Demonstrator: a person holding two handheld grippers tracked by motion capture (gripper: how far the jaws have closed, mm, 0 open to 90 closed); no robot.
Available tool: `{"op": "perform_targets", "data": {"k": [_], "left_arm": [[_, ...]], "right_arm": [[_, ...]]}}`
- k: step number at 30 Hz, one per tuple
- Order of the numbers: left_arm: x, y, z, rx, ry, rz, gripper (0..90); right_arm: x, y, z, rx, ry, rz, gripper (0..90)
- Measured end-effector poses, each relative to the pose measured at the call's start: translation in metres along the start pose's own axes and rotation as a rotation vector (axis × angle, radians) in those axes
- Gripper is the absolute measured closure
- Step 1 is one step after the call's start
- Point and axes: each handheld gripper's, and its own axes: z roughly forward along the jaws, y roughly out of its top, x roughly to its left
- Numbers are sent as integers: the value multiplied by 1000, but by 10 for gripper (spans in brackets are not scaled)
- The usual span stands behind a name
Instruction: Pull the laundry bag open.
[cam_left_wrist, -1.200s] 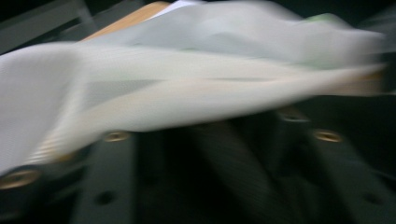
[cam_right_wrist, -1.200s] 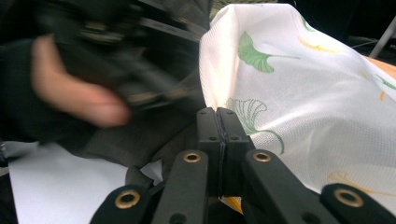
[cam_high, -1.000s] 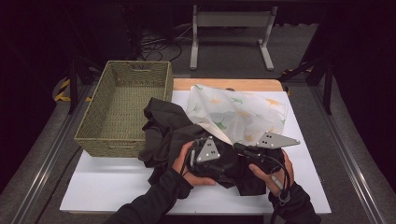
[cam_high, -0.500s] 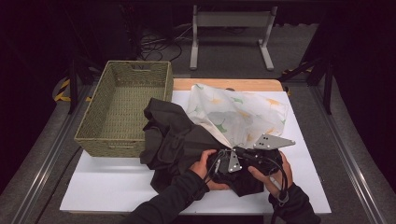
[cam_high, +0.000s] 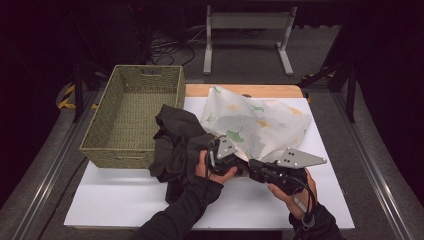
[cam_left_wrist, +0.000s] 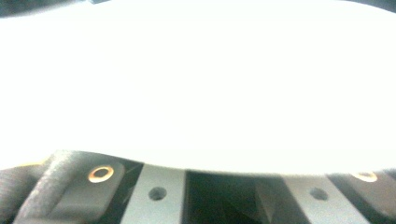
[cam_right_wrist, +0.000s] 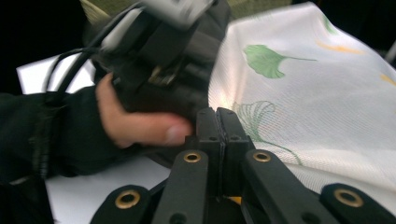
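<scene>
Here, a person stands at a bench (cam_high: 125, 200) covered by a white board, holding 2 sets of tongs close together near its front edge. The left tongs (cam_high: 231, 161) sit at the lower edge of a white cloth printed with green and yellow leaves (cam_high: 260, 125), right where it meets a dark garment (cam_high: 177, 145). Their jaws have just been closing; from above the tips are hidden among the fabric, and the left gripper view is washed out by bright white cloth pressed against the lens, so I cannot tell whether they pinch anything. The right tongs (cam_right_wrist: 217, 122) are fully closed, the 2 black jaws pressed flat together with nothing visible between them (their tips almost meet the left hand (cam_right_wrist: 140, 123), whose thumb lies just before them). The leaf-print cloth lies crumpled across the middle and right of the bench, overlapping the dark garment heaped to its left. A woven green basket (cam_high: 100, 145) stands at the bench's left, touching the dark garment.
</scene>
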Motion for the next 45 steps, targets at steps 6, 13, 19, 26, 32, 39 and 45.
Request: {"op": "perform_targets", "data": {"k": [6, 13, 19, 26, 32, 39, 45], "left_arm": [[8, 2, 14, -15, 41, -94, 762], [0, -4, 3, 4, -105, -2, 389], [-7, 0, -59, 77, -185, 178, 197], [33, 10, -138, 113, 16, 290, 96], [81, -8, -130, 222, 24, 243, 89], [90, -14, -124, 238, 85, 278, 364], [98, -14, -129, 224, 100, 296, 887]], "right_arm": [[21, 6, 4, 19, 26, -60, 899], [4, -13, 1, 58, -19, -25, 899], [-7, -20, -10, 52, -66, 0, 898], [-10, -23, -7, 76, -91, -2, 898], [-9, -23, 0, 98, -77, -7, 897], [-4, -26, 11, 116, -59, -38, 896], [-2, -25, 14, 121, -65, -43, 897]]}}
